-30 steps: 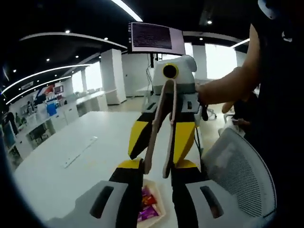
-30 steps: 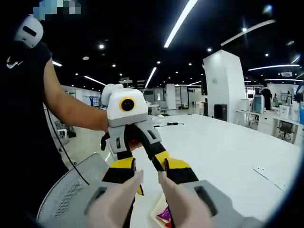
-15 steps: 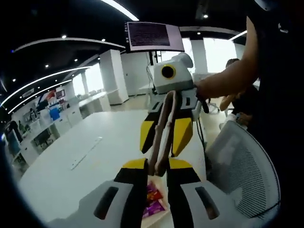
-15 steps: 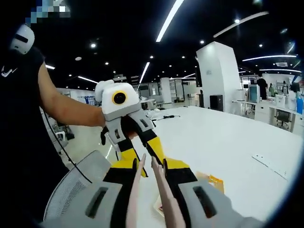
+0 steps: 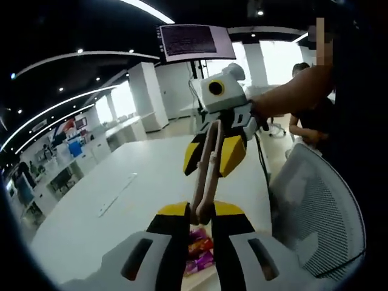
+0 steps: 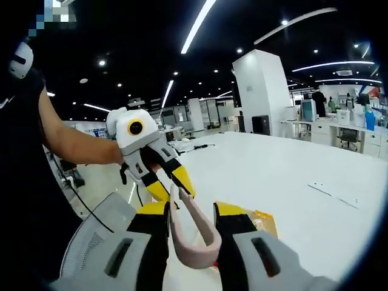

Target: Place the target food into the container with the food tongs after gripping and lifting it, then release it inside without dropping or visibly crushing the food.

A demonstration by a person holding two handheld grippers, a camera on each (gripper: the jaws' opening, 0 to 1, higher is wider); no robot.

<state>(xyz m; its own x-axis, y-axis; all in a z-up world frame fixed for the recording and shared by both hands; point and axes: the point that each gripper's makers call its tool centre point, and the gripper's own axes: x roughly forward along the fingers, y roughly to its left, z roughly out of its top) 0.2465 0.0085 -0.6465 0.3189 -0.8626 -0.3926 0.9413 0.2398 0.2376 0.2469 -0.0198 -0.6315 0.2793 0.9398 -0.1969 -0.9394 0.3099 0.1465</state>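
Currently one pair of pink tongs (image 6: 193, 233) is clamped in the right gripper (image 6: 193, 213); left gripper (image 5: 197, 213) jaws stand nearly together, empty, over one tray (image 5: 200, 276) of wrapped snacks (image 5: 199, 251).

The scene is lit evenly from above by long ceiling light strips (image 6: 197, 25) and small round spotlights, set against a dark ceiling. Strong daylight is admitted through the windows (image 5: 280, 60) beyond the right tool (image 5: 213, 154), where detail is washed out. The white table (image 6: 303, 182) is rendered bright, with soft glare and only faint shadows. Straight lines are bent markedly toward the edges by the fisheye lens. Distant desks are shown soft, and slight blur is seen on the nearest tool parts.
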